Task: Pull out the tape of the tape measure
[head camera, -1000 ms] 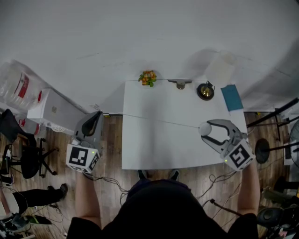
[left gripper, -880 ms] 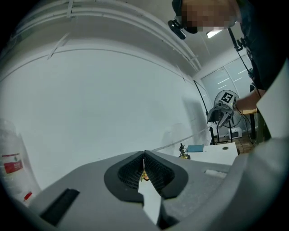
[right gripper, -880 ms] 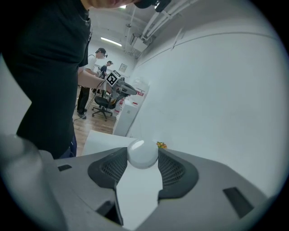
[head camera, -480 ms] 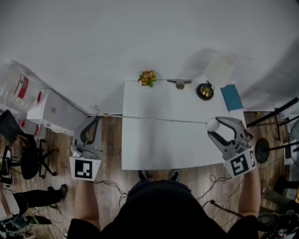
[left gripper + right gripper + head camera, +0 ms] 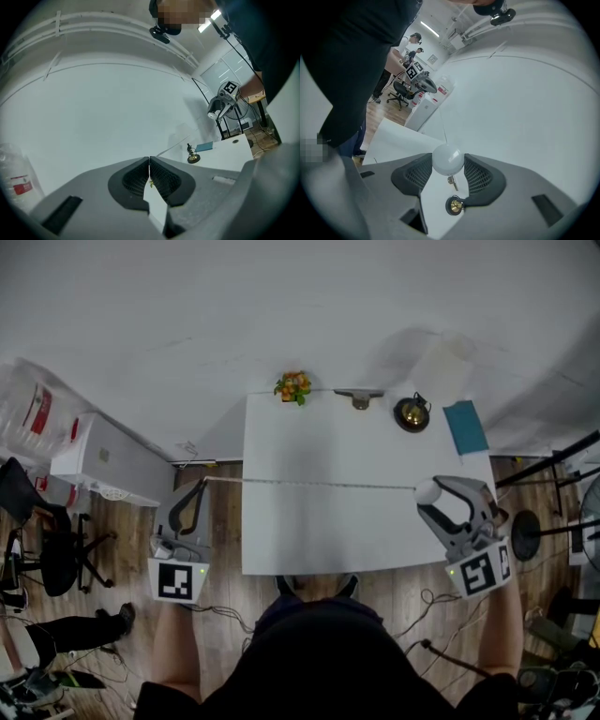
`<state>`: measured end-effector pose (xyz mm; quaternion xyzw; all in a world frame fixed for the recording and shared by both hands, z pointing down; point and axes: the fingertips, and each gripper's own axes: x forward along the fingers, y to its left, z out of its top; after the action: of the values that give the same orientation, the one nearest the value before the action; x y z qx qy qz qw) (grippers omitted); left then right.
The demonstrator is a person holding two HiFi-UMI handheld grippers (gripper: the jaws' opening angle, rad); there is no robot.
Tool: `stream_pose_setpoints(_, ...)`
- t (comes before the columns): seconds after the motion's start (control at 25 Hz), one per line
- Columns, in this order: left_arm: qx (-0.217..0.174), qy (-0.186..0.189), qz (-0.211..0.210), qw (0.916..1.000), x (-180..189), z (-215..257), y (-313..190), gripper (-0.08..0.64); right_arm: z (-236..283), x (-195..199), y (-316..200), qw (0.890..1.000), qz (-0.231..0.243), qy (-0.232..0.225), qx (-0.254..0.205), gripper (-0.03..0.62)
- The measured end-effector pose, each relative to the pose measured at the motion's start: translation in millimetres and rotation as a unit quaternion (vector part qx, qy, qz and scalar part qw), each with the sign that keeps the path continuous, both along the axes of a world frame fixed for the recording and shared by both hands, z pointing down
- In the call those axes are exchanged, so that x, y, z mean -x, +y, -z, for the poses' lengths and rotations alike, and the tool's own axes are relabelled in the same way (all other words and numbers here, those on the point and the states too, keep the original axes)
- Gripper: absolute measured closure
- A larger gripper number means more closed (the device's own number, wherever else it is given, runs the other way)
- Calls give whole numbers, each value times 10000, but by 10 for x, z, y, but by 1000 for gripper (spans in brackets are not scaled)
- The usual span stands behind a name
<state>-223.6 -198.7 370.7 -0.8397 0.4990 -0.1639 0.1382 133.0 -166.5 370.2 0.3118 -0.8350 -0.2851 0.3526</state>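
Note:
The round white tape measure case (image 5: 427,491) sits between the jaws of my right gripper (image 5: 433,493), above the right side of the white table (image 5: 309,540); its pads press the case (image 5: 448,159) from both sides. A thin white tape (image 5: 319,485) runs level across the table to my left gripper (image 5: 200,482), which hangs beyond the table's left edge over the wood floor. The left gripper (image 5: 149,174) is shut on the tape's end. From there the tape (image 5: 174,146) stretches away toward the far right gripper (image 5: 216,107).
Along the table's back edge stand a small orange plant (image 5: 292,386), a grey holder (image 5: 359,399), a brass bell (image 5: 411,414) and a blue pad (image 5: 465,428). A white box (image 5: 103,460) and an office chair (image 5: 37,540) stand at the left, a stand base (image 5: 525,535) at the right.
My right gripper has carried the case to the right and the left gripper has turned and drawn back, so the pulled-out tape is longer and now lies level.

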Motion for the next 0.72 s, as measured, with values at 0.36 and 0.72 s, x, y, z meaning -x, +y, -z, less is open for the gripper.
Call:
stream_pose_setpoints(0.36,464,-29,64,9989,-86,-469,-9,551,-397,-81,-31,9991,-90,126,401,373)
stream_pose_setpoints(0.72,939,8,77,9956,-225,-954,-3,551,-966,-127,-47,9955,-106,265,903,371)
